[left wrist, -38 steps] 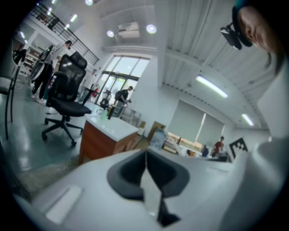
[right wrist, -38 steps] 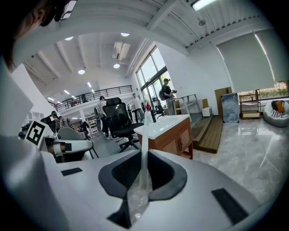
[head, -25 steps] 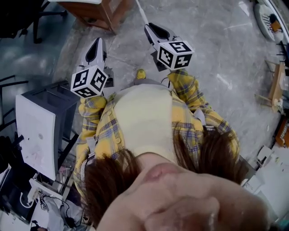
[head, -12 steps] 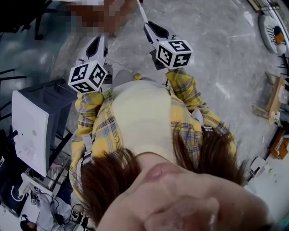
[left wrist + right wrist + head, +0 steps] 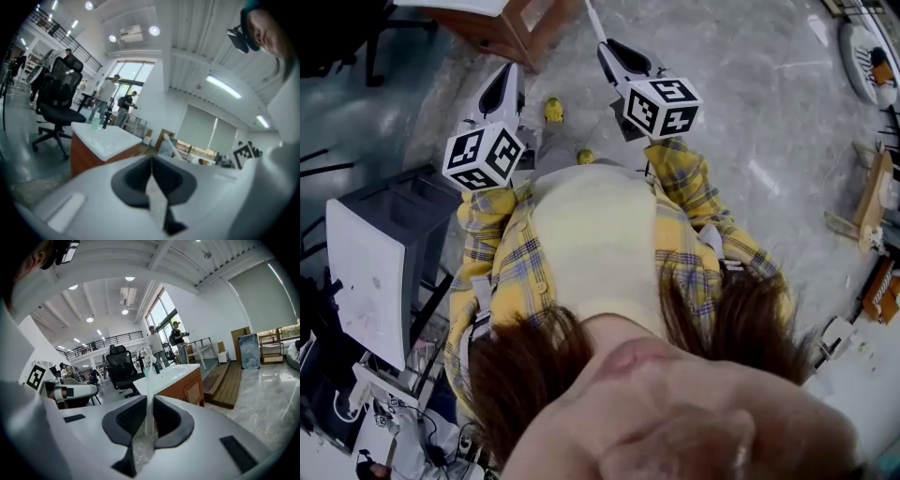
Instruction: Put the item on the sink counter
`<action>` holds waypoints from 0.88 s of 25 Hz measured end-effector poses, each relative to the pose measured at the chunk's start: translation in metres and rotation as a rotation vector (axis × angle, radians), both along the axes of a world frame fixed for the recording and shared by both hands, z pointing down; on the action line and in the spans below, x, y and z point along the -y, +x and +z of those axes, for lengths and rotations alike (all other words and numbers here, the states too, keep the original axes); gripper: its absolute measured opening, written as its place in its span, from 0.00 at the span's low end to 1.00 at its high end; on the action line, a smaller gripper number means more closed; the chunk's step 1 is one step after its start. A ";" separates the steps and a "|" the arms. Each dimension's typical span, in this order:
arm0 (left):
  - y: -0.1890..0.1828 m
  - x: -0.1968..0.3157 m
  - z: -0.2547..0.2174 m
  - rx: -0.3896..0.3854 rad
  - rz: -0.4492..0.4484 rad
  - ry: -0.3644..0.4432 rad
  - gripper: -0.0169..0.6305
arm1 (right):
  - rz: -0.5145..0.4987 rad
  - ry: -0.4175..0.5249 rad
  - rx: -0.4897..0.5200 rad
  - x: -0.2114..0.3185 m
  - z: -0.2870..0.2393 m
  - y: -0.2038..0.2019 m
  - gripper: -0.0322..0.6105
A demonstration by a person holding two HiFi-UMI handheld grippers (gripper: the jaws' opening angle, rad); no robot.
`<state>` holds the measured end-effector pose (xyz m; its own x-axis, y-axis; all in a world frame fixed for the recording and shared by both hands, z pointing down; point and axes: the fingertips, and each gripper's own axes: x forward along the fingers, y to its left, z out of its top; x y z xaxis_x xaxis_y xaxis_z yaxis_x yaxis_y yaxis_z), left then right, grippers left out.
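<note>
Left gripper (image 5: pixel 151 169): jaws pressed flat together with nothing between them. It looks idle, just carried along. The sink counter (image 5: pixel 107 140) is ahead, with a white top on a wood cabinet, well apart from both tools. Right gripper (image 5: pixel 149 420): clamped on a thin white stick (image 5: pixel 149 390), which pokes out forward past the jaws, probably to keep it clear of the body. The stick isn't on the counter yet. My read is that this is the carry leg and the approach is next.
</note>
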<state>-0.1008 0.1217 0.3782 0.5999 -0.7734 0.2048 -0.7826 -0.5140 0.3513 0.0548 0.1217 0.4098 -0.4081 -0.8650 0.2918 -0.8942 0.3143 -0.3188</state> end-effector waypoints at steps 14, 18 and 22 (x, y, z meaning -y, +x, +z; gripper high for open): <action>0.006 0.117 0.009 0.010 0.025 -0.008 0.04 | 0.012 -0.031 -0.020 0.111 0.008 0.002 0.13; 0.002 0.152 0.012 0.006 0.030 -0.024 0.04 | 0.016 -0.046 -0.025 0.145 0.008 -0.003 0.13; 0.000 0.183 0.012 0.004 0.029 -0.030 0.04 | 0.015 -0.045 -0.029 0.176 0.004 -0.005 0.13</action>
